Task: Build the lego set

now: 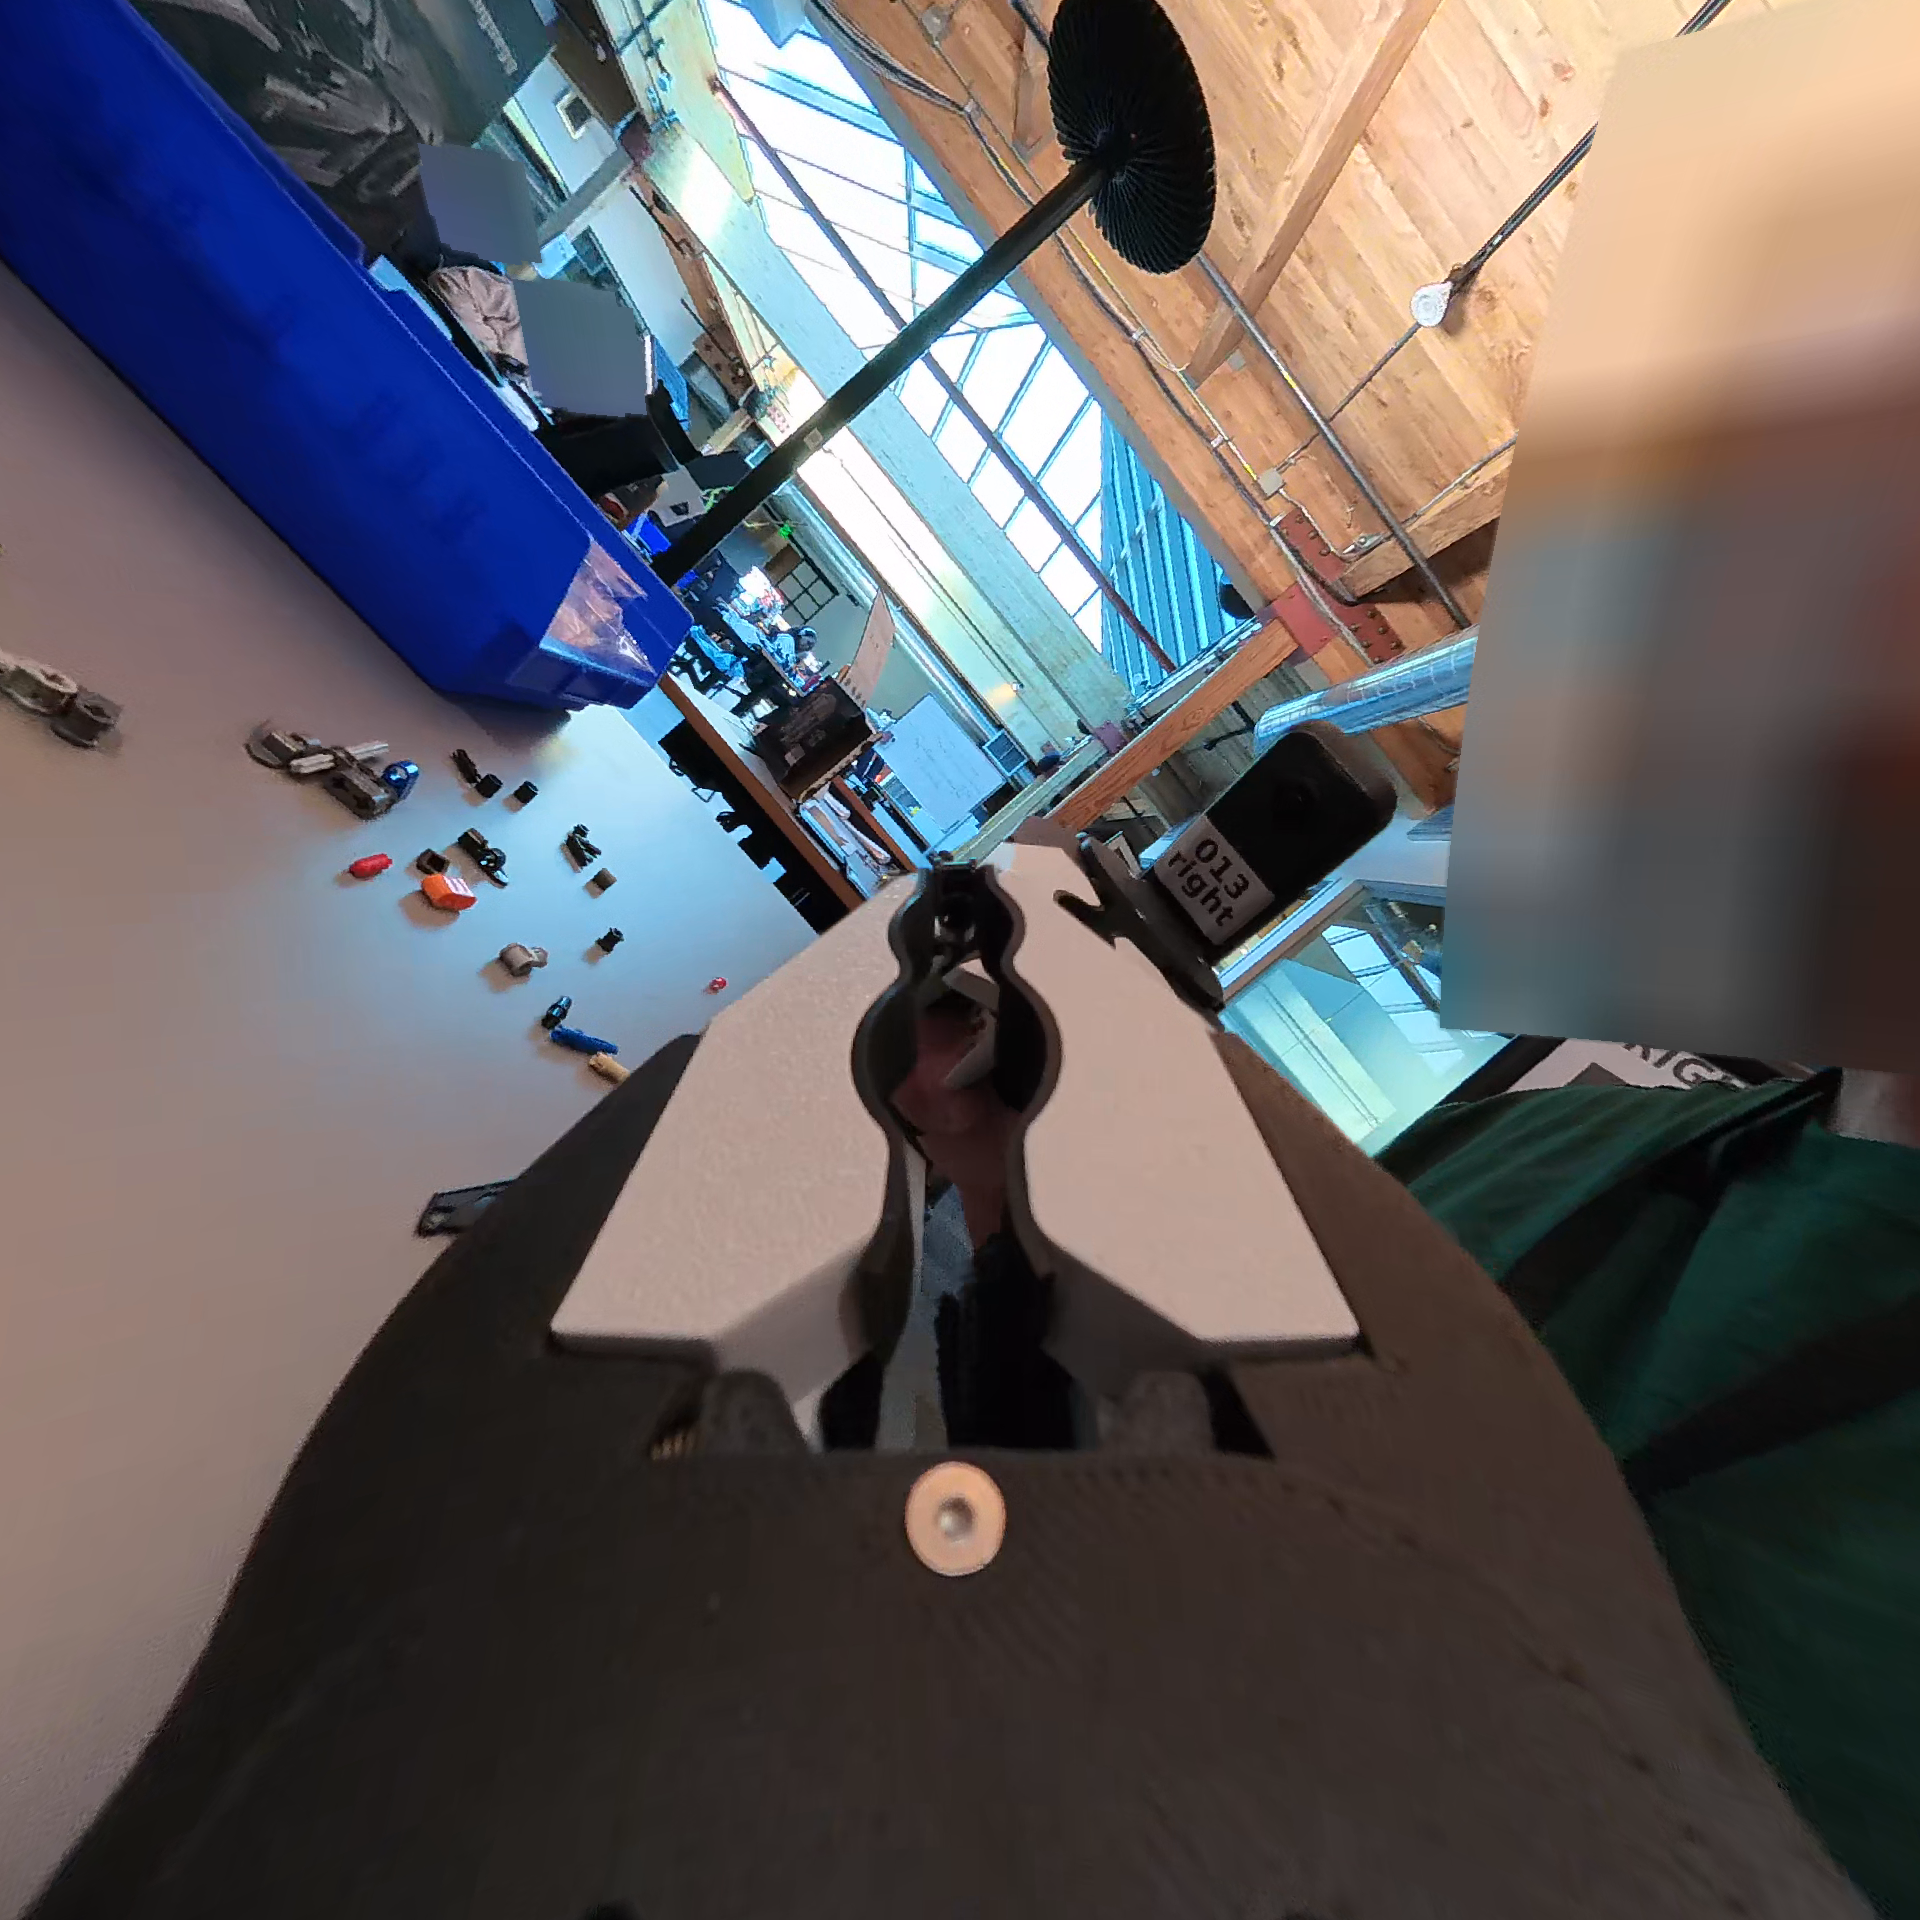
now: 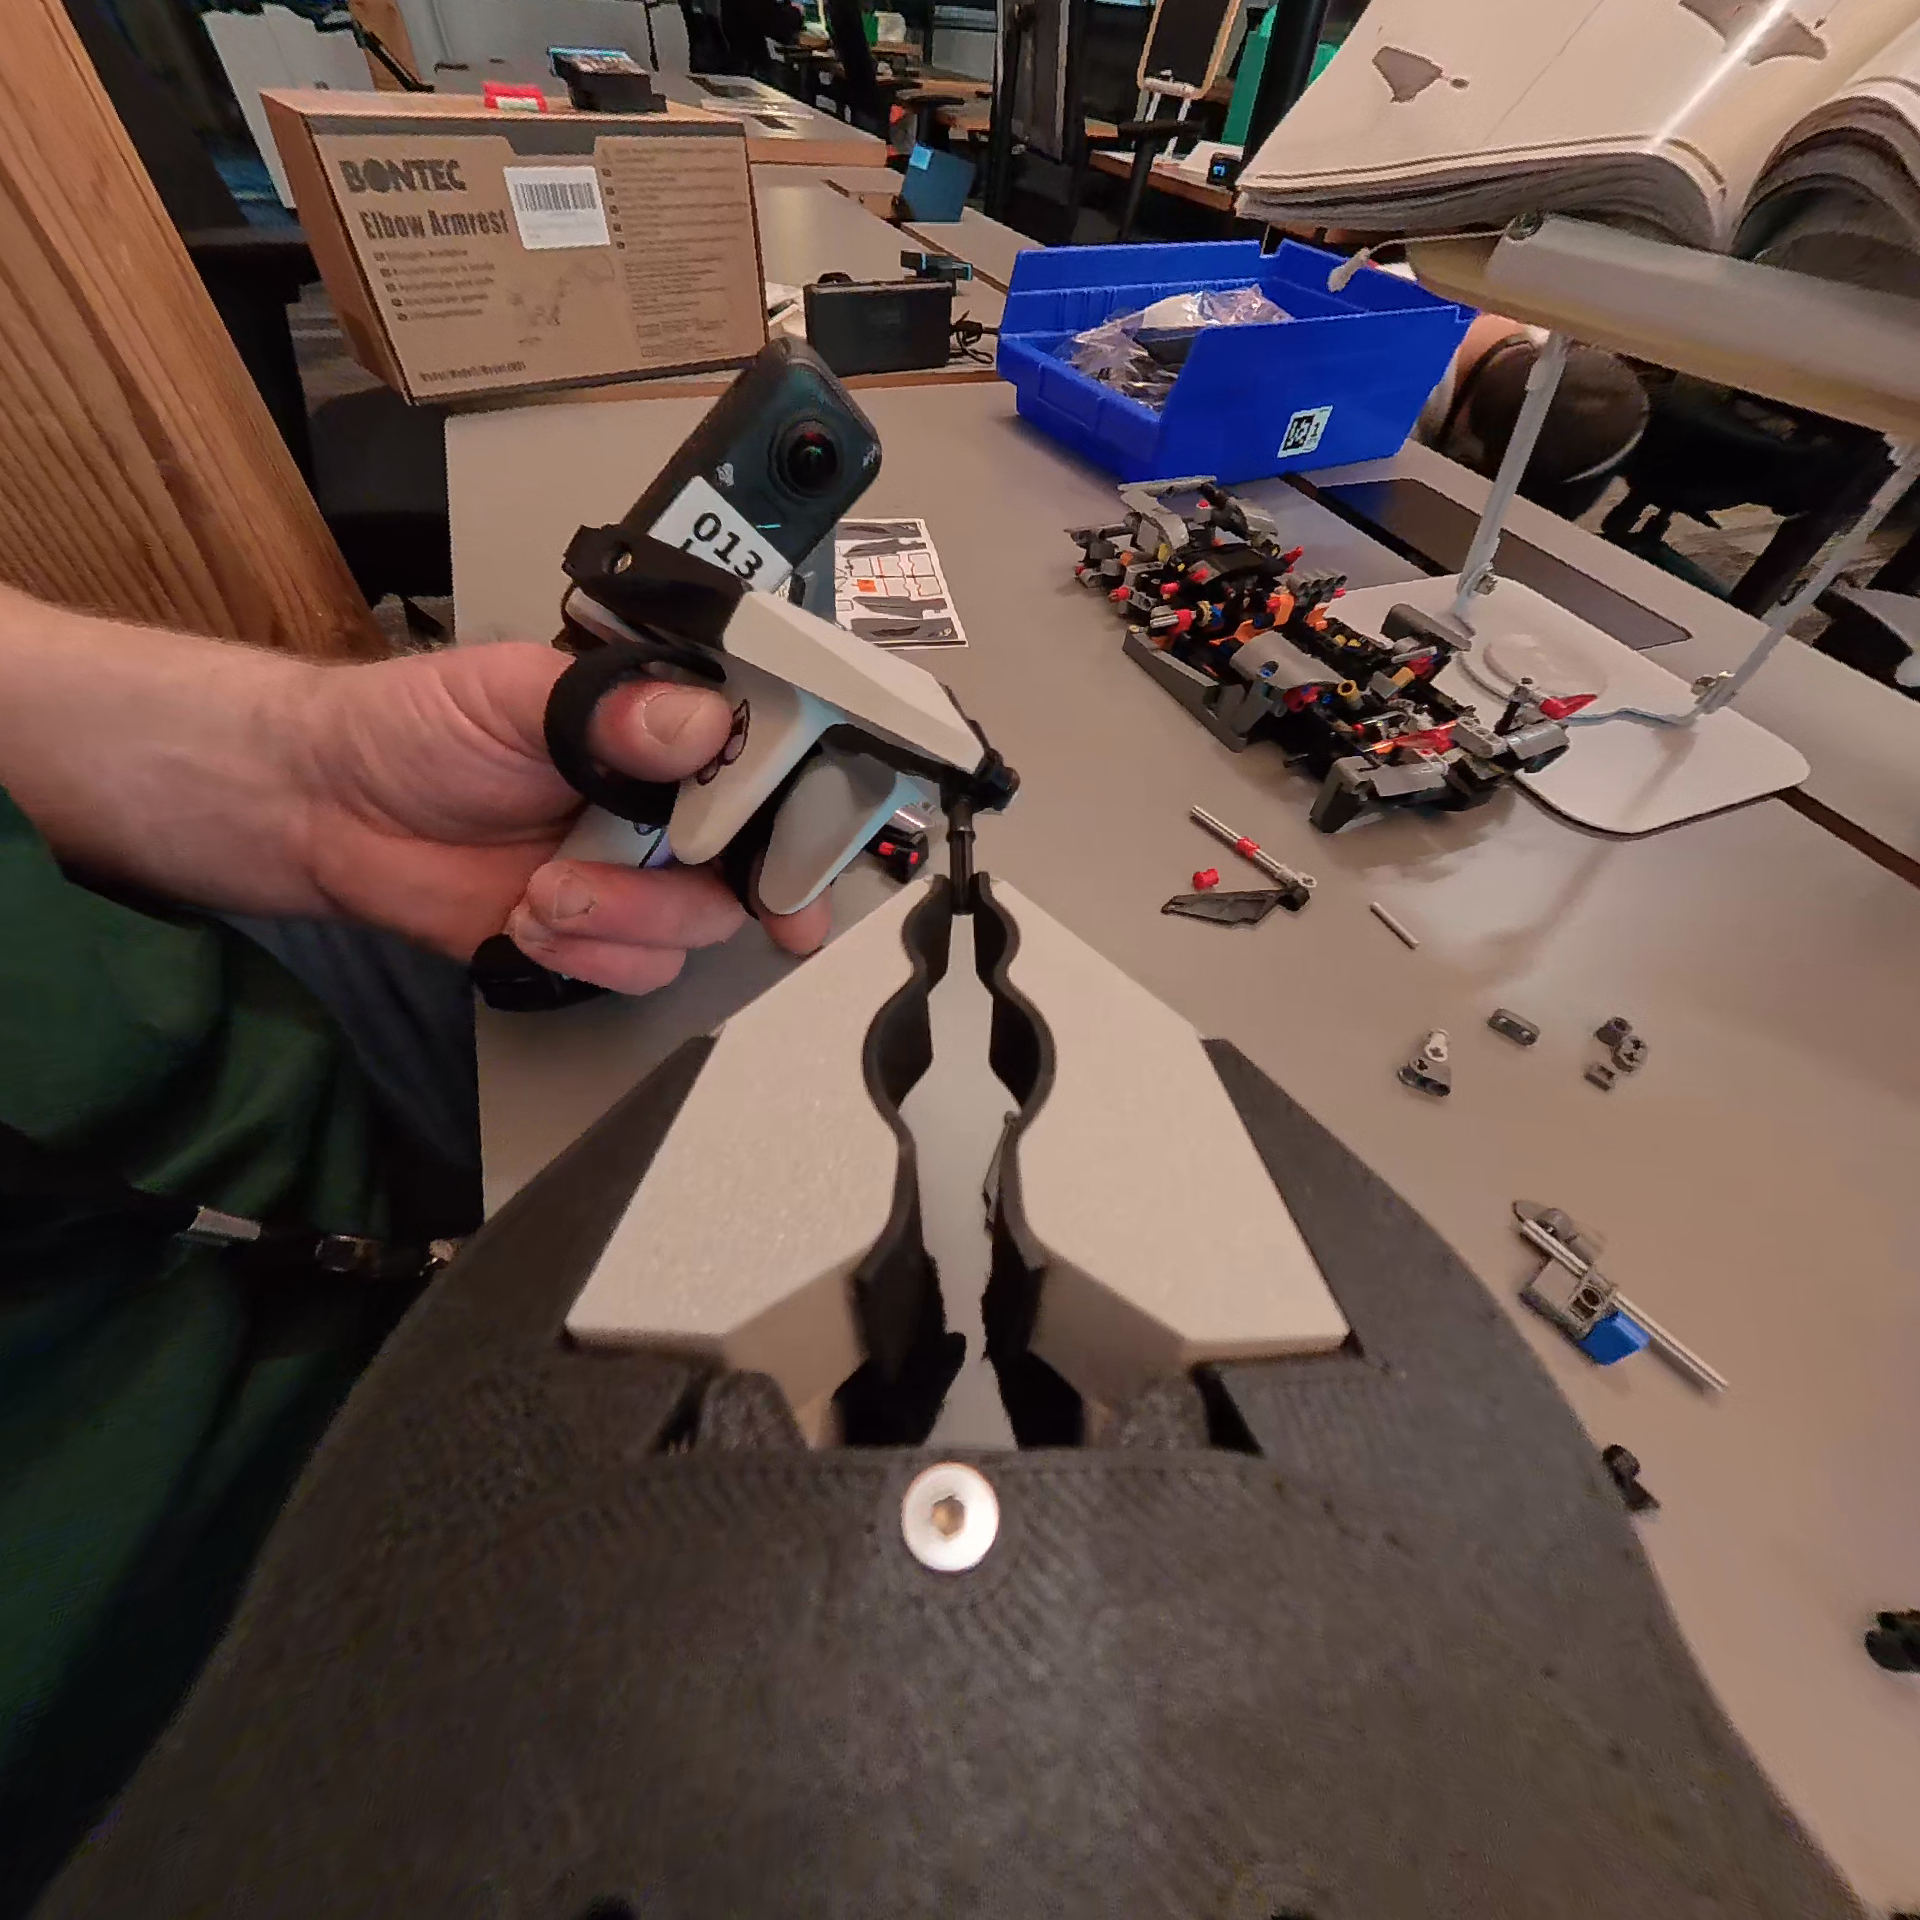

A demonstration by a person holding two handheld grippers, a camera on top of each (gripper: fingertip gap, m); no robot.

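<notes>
In the right wrist view my right gripper [image 2: 961, 896] is shut on the lower end of a thin black pin [image 2: 960, 840]. The left gripper [image 2: 987, 779], held in a hand [image 2: 468, 790], meets it from the upper left, shut on a small black connector [image 2: 995, 781] at the pin's top. In the left wrist view my left gripper [image 1: 951, 906] is shut on that small black piece [image 1: 951, 923], with the right gripper's camera body [image 1: 1278, 821] just beyond. Both are held above the table. The partly built lego car [image 2: 1320, 644] sits at the right back.
A blue bin [image 2: 1226, 353] with bagged parts stands behind the car, also in the left wrist view [image 1: 312, 364]. An open instruction book [image 2: 1558, 104] rests on a white stand [image 2: 1662, 769]. Loose pieces [image 2: 1247, 862] [image 1: 457, 873] lie scattered. A sticker sheet [image 2: 899, 582] and cardboard box [image 2: 520, 229] are farther back. My left and right fingertips are right by each other.
</notes>
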